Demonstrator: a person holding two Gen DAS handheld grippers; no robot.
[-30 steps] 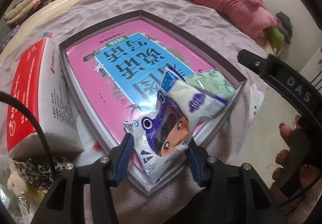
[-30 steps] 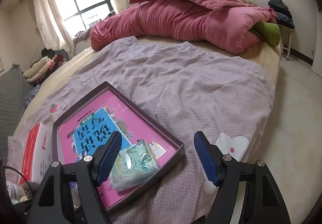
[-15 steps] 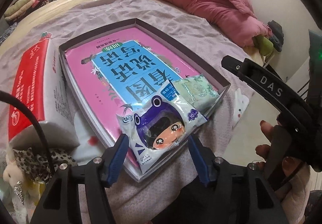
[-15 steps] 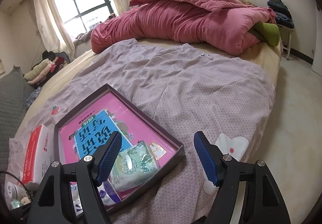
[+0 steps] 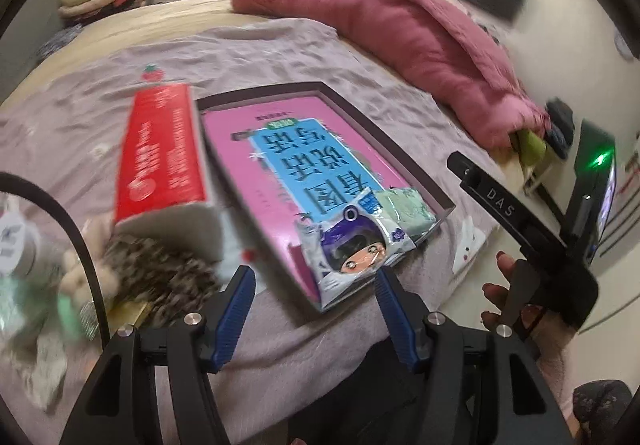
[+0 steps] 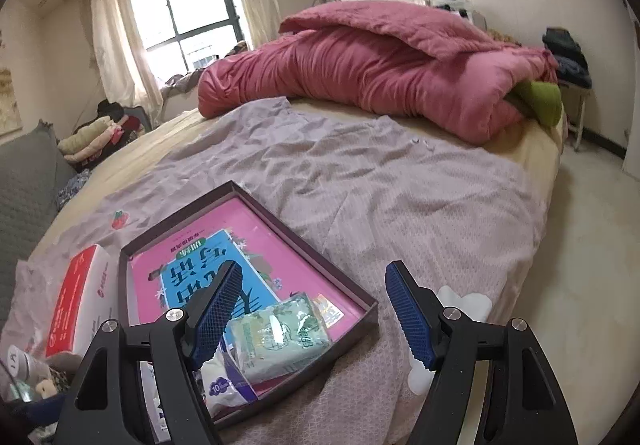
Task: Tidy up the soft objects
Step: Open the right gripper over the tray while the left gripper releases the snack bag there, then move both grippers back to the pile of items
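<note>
**Left wrist view: purple packet lies in the tray, a next soft item to be chosen**

Left wrist view shows the left gripper (image 5: 314, 299) with its blue-padded jaws standing wide and nothing between them; the purple-and-white cartoon-printed soft plastic packet (image 5: 354, 251) lies free just beyond the right pad. The right gripper (image 6: 310, 315) likewise gapes wide and empty above the bed.

The packet rests in the shallow dark-rimmed rectangular tray (image 5: 384, 135), at the tray's 5 o'clock corner, touching the pale green soft plastic pack (image 5: 406, 209) beside it. Its long axis runs roughly from 7 to 1 o'clock in this view, the printed face upright, its near end overhanging the rim.

Judging by this, placing looks finished and the hand is free. At 9 o'clock, blurred, sit a leopard-print plush bundle (image 5: 160, 269) and the red-and-white carton (image 5: 160, 161); the next move probably calls for swinging left and lining the open jaws across something soft there.
</note>
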